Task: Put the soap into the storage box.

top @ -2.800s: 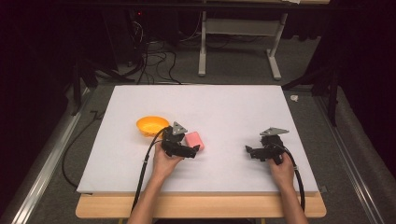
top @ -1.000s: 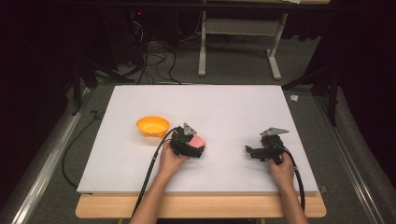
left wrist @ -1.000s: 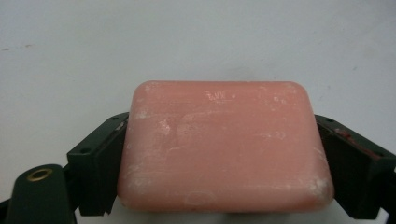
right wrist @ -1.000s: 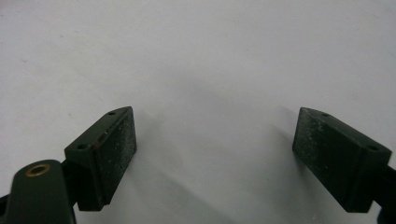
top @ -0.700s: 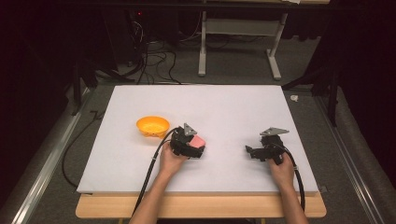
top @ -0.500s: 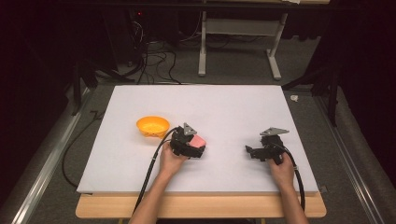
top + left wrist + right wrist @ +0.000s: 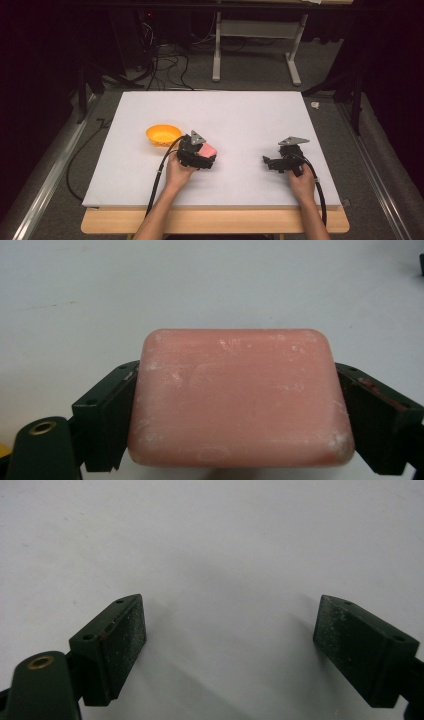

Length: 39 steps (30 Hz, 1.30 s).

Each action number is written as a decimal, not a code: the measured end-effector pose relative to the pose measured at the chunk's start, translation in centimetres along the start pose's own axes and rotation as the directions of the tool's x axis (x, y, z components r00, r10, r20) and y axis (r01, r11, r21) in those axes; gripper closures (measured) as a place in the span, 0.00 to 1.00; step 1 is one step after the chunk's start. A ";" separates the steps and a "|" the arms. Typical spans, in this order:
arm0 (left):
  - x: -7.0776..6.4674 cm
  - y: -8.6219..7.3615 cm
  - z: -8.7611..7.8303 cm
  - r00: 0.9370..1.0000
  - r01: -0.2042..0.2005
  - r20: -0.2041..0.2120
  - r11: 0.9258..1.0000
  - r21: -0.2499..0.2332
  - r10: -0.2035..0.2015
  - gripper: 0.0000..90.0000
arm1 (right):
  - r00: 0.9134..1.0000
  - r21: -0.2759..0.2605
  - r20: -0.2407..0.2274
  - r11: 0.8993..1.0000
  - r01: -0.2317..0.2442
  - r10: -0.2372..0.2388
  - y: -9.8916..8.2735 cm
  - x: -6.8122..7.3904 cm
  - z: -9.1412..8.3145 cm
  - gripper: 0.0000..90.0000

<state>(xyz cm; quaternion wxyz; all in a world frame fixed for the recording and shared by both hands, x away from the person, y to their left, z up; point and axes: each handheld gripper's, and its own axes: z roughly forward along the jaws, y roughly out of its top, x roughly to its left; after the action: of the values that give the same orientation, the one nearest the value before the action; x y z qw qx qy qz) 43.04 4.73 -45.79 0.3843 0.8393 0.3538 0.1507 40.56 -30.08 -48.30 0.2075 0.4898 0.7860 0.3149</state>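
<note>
Tongs (image 7: pixel 207 154) pinch pink soap (image 7: pixel 237 397) above the white tabletop (image 7: pixel 240 115).

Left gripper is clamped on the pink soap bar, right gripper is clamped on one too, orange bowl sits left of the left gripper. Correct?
Not quite. The right gripper holds nothing: in the right gripper view its jaws stand open over the bare white table. The rest holds: the left gripper is clamped on the pink soap bar, and the orange bowl sits to its left.

The left gripper (image 7: pixel 202 156) covers much of the pink soap (image 7: pixel 207 149) from above. The soap's (image 7: pixel 239 397) underside stays hidden between the jaws.
</note>
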 end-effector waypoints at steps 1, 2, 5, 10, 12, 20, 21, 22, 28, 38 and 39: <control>0.0 0.0 0.0 1.000 0.000 0.000 1.000 0.000 0.000 0.15 | 1.000 0.000 -0.001 1.000 -0.002 0.002 0.0 0.0 0.0 0.16; 0.1 0.0 -0.2 1.000 0.001 0.000 1.000 -0.002 -0.001 0.15 | 1.000 0.000 -0.001 1.000 -0.002 0.002 0.0 0.0 0.0 0.16; 0.2 0.0 -0.9 1.000 0.010 -0.008 1.000 -0.017 -0.010 0.15 | 1.000 0.000 0.000 1.000 0.000 0.000 0.0 0.0 0.0 0.16; 0.7 -0.2 -1.8 0.999 0.040 -0.007 0.999 -0.036 -0.041 0.15 | 1.000 -0.001 0.000 1.000 0.002 -0.002 0.0 0.0 0.0 0.16; 0.9 -0.2 -2.3 0.999 0.047 -0.019 0.998 -0.040 -0.048 0.15 | 1.000 0.000 -0.001 1.000 -0.002 0.002 0.0 0.0 0.0 0.16; 1.6 -0.4 -3.8 0.994 0.095 -0.042 0.993 -0.069 -0.099 0.15 | 1.000 0.000 -0.001 1.000 0.002 -0.002 0.0 0.0 0.0 0.16; 1.6 -0.4 -3.8 0.994 0.095 -0.042 0.993 -0.069 -0.099 0.15 | 1.000 0.000 -0.001 1.000 0.002 -0.002 0.0 0.0 0.0 0.16; 1.7 -0.5 -3.9 0.994 0.100 -0.040 0.992 -0.070 -0.103 0.15 | 1.000 0.000 0.001 1.000 -0.001 0.001 0.0 0.0 0.0 0.16; 2.2 -0.6 -4.6 0.991 0.122 -0.043 0.988 -0.089 -0.127 0.15 | 1.000 -0.001 0.000 1.000 -0.001 0.001 0.0 0.0 0.0 0.16; 2.6 -0.9 -6.0 0.990 0.128 -0.050 0.986 -0.107 -0.134 0.15 | 1.000 -0.001 0.000 1.000 0.000 0.000 0.0 0.0 0.0 0.16; 2.7 -0.9 -6.2 0.989 0.130 -0.052 0.985 -0.112 -0.136 0.15 | 1.000 -0.001 0.000 1.000 -0.001 0.001 0.0 0.0 0.0 0.16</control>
<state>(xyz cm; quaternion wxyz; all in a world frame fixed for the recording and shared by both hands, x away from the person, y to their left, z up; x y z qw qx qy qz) 41.24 10.37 -42.42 0.4278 0.7869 0.4116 0.1683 40.57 -30.08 -48.32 0.2076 0.4901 0.7857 0.3154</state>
